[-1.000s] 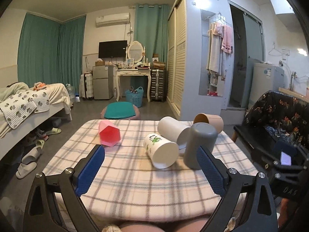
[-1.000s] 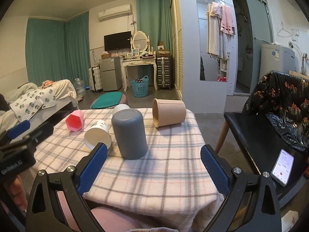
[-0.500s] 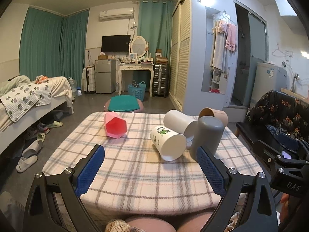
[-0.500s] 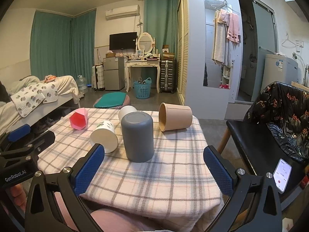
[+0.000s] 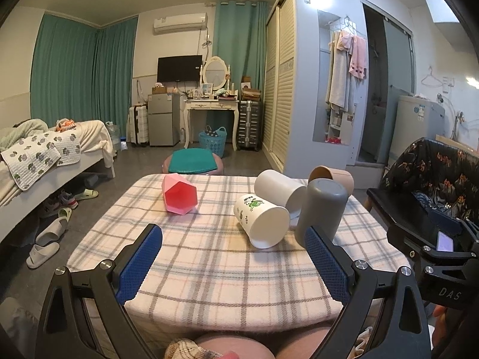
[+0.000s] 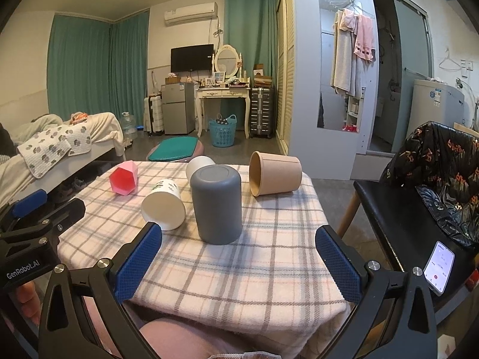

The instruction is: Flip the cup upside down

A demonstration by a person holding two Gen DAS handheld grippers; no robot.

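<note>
A grey cup (image 6: 216, 204) stands upside down on the plaid table (image 6: 239, 269); it also shows in the left wrist view (image 5: 321, 209). A white printed cup (image 5: 262, 220) (image 6: 164, 206), a plain white cup (image 5: 280, 190) (image 6: 200, 164), a tan cup (image 6: 274, 177) (image 5: 330, 176) and a pink hexagonal cup (image 5: 179, 194) (image 6: 123, 178) lie on their sides. My left gripper (image 5: 233, 257) is open and empty over the near table edge. My right gripper (image 6: 238, 257) is open and empty, just in front of the grey cup.
A black chair (image 6: 413, 218) with a patterned cover and a phone (image 6: 440, 267) stands right of the table. A bed (image 5: 45, 161) is at the left, slippers (image 5: 45, 245) on the floor. A green-cushioned stool (image 5: 191, 164) stands behind the table.
Both grippers have pulled back and risen a little from the table; the cups look smaller and lower. The cups have not moved. Both grippers stay open.
</note>
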